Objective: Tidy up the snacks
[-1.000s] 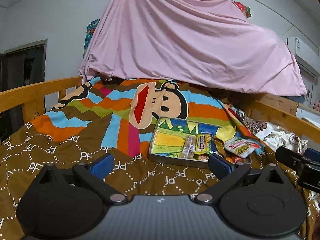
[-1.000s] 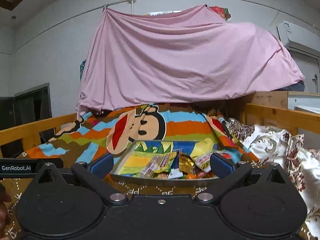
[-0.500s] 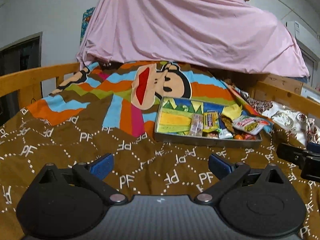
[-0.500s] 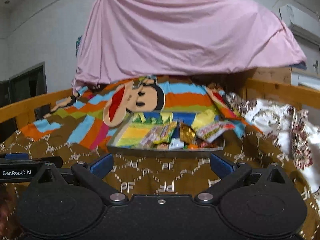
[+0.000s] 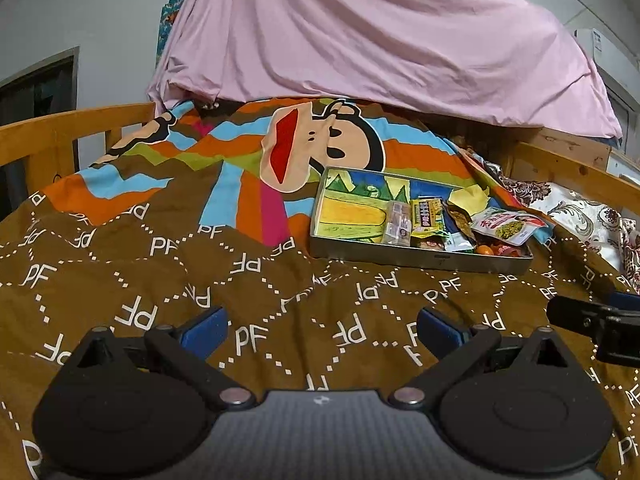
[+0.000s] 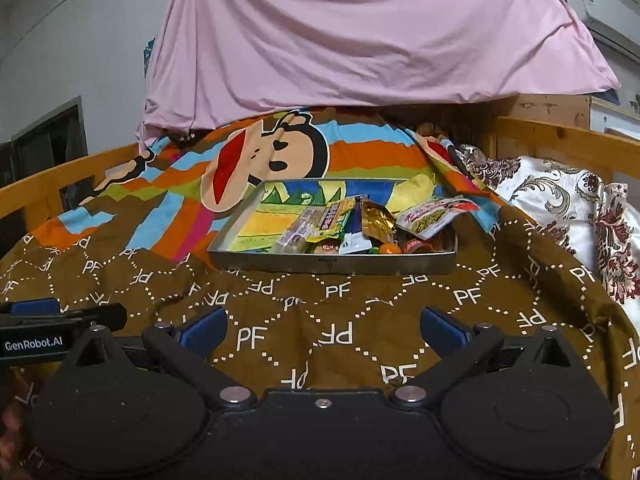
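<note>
The snacks (image 6: pixel 352 226) lie in a flat metal tray (image 6: pixel 332 266) on the bed, on top of the brown blanket (image 6: pixel 340 336) with the letters on it. They are bunched in the right half of the tray. The left half shows only the bright picture on its floor. One green and white packet (image 6: pixel 434 218) sticks out over the tray's right rim.

The right gripper (image 6: pixel 322 332) is wide open and holds nothing. The tray sits straight ahead of it, at 12 o'clock, with a strip of blanket between. The tray's long side runs across the view, from 9 o'clock to 3 o'clock.

The left gripper (image 5: pixel 320 330) is wide open too, with nothing in it. From there the tray (image 5: pixel 420 258) is up at about 1 o'clock, and the snacks (image 5: pixel 448 224) are off toward its far right end.

So I think the right gripper has the shorter, straighter way to the snack pile. Whether the snacks are sorted already or waiting to be sorted, I cannot tell.
</note>
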